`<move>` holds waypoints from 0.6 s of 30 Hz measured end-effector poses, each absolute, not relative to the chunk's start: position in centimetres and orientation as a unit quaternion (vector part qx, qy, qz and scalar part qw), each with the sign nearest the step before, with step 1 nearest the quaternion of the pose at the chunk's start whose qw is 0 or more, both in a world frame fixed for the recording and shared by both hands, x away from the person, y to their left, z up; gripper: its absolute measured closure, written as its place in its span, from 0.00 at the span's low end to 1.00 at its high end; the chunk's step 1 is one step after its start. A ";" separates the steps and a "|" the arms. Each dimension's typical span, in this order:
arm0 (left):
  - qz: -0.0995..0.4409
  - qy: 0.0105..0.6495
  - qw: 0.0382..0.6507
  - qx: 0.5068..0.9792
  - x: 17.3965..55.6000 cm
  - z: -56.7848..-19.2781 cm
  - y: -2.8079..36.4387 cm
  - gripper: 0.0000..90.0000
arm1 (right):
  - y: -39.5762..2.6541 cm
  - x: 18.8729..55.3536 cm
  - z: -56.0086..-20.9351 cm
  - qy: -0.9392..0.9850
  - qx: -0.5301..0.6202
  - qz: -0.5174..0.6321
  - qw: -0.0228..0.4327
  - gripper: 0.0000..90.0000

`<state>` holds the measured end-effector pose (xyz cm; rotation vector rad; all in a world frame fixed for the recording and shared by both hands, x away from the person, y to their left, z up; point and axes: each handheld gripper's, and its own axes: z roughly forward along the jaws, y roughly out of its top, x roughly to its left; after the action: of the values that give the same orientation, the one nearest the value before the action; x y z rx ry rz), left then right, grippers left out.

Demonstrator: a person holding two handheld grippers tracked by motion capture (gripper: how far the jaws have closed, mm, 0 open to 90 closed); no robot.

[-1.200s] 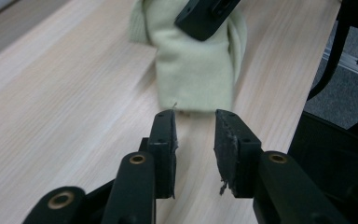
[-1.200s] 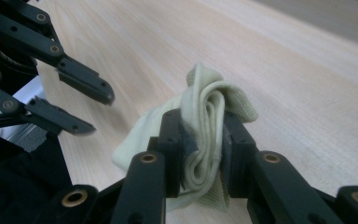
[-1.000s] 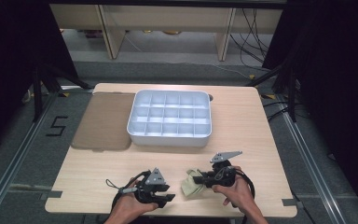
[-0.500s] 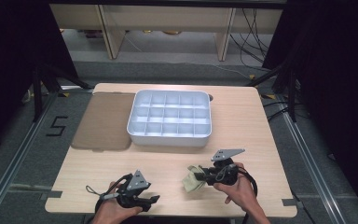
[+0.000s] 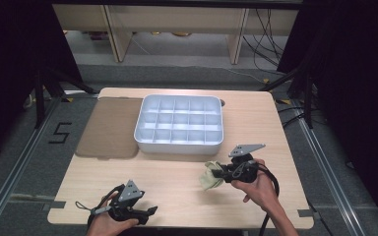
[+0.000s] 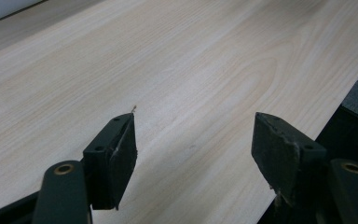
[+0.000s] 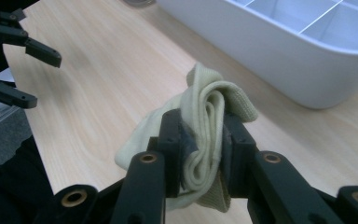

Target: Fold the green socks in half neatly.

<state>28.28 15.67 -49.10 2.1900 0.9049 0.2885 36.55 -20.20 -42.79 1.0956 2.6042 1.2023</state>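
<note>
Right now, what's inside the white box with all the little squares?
Nothing that I can see. The box has rows of bare white compartments. Its near wall hides a bit of the front row's floor. The rolled sock is outside it, pinched in the right gripper.

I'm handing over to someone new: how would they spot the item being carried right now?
Start at the white divided tray in the middle of the wooden table. Just in front of its near right corner, the right tongs pinch a rolled pale yellow-green sock. It is the scene's one soft cloth thing.
</note>
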 end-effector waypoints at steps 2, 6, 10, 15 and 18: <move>0.112 0.350 0.367 0.855 28.2 -49.1 15.6 0.33 | -20.3 37.1 -42.5 0.852 0.351 0.387 0.045 0.82; 0.105 0.355 0.366 0.854 28.1 -49.2 15.5 0.33 | -20.4 37.7 -42.4 0.850 0.352 0.389 0.051 0.82; 0.111 0.349 0.360 0.858 28.2 -49.2 15.5 0.33 | -20.5 38.1 -42.1 0.853 0.354 0.381 0.049 0.82; 0.116 0.355 0.357 0.856 28.2 -49.3 15.5 0.32 | -20.6 38.6 -41.7 0.851 0.355 0.382 0.058 0.82; 0.110 0.359 0.360 0.854 28.1 -49.4 15.4 0.32 | -20.4 38.8 -41.4 0.851 0.357 0.381 0.056 0.82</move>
<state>28.15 15.39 -49.43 2.2009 0.9262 0.2843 38.75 -20.43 -41.38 1.0816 2.5819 1.1567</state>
